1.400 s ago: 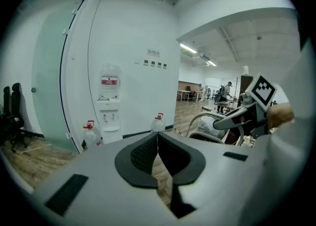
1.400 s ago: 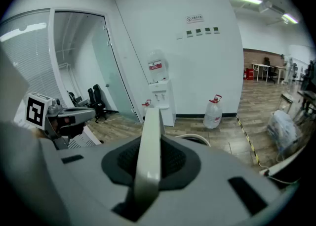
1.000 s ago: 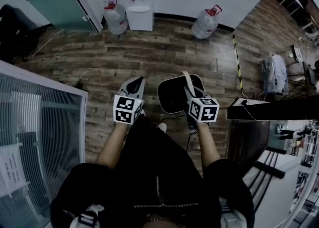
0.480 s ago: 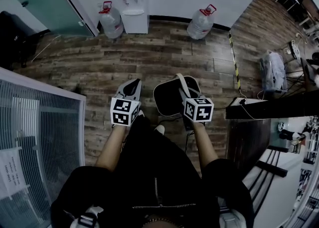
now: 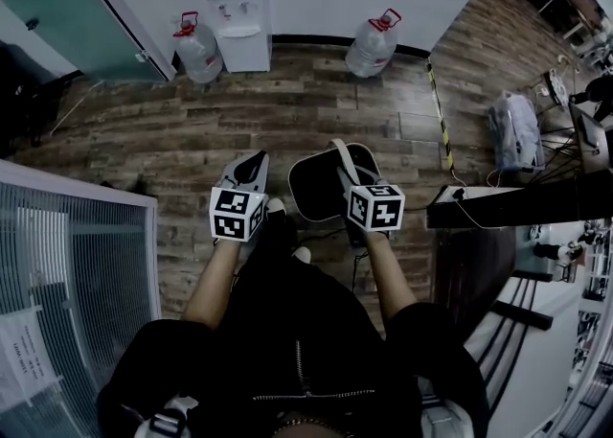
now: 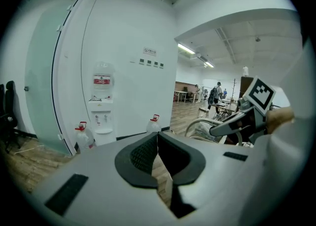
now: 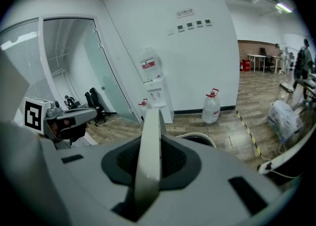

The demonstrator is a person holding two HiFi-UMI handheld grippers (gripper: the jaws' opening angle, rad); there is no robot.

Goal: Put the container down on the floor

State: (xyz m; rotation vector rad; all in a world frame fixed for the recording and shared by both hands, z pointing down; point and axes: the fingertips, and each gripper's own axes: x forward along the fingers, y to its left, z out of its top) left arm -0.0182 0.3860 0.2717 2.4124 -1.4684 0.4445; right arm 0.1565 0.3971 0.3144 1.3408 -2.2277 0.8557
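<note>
The container (image 5: 319,189) is a round bin with a dark inside, a pale rim and a pale strap handle (image 5: 337,154). It hangs above the wood floor in front of the person's legs. My right gripper (image 5: 348,177) is shut on that handle, and in the right gripper view the handle (image 7: 149,157) runs up between the jaws, with the bin's rim (image 7: 201,139) just beyond. Beside the bin to its left, my left gripper (image 5: 252,164) is shut with nothing in it. In the left gripper view its pads (image 6: 148,152) meet at the tips.
A water dispenser (image 5: 235,5) stands against the far wall between two large water bottles (image 5: 197,49) (image 5: 370,43). There is a glass partition (image 5: 67,264) at the left and a dark table (image 5: 517,206) at the right. Striped tape (image 5: 439,110) runs along the floor.
Both grippers and the hanging container have drifted slightly left in the head view, and the floor has shifted beneath them. Both grips look the same.
</note>
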